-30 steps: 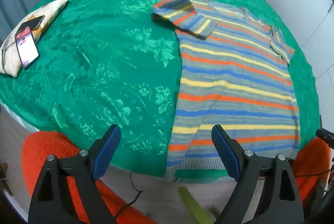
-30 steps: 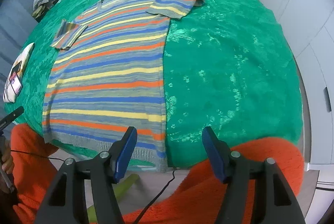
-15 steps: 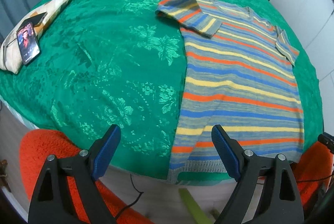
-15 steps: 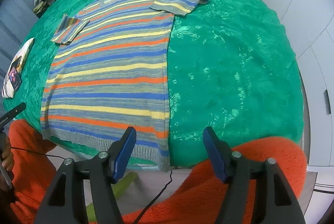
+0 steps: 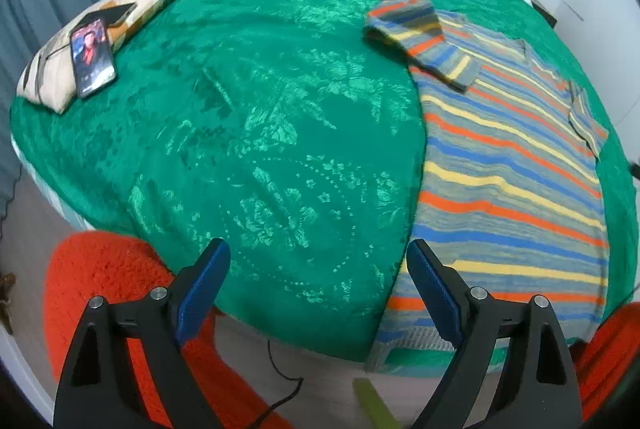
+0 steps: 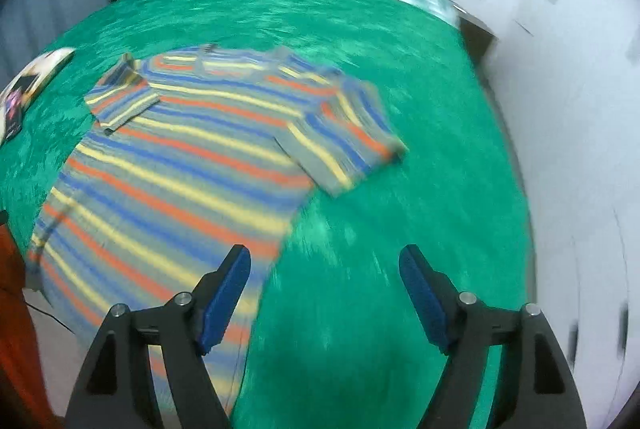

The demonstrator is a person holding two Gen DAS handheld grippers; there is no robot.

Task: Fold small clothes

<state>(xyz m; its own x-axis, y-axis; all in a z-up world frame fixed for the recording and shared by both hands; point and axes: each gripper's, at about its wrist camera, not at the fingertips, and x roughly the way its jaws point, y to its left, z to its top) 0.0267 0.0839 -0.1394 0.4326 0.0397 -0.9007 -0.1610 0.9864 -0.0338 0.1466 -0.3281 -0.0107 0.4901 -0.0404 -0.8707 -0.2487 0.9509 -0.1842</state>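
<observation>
- On the far left of the bed, a patterned pillow (image 5: 48, 81) is sitting at the edge of the green bedspread (image 5: 256, 117), well left of the striped shirt (image 5: 508, 181), and a phone (image 5: 92, 57) is lying on it with its screen lit.
- The left tool (image 5: 318, 285) is hanging over the near edge of the bedspread, just left of the shirt's hem, jaws released wide and gripping nothing.
- Its right blue pad (image 5: 434, 293) is showing in front of the shirt's lower left corner; I cannot tell if it is touching the cloth.
- The shirt is lying flat on the bedspread, hem toward the near edge, with one short sleeve (image 5: 424, 37) folded in over the chest at its upper left.
- In the blurred right wrist view, the right tool (image 6: 324, 289) is hovering at the shirt's right side, its jaws having just been opening, nothing between them but bare bedspread.
- The shirt's right sleeve (image 6: 344, 133) is lying spread out on the green.
- Orange fabric (image 5: 104, 277) is showing below the bed's near edge.
</observation>
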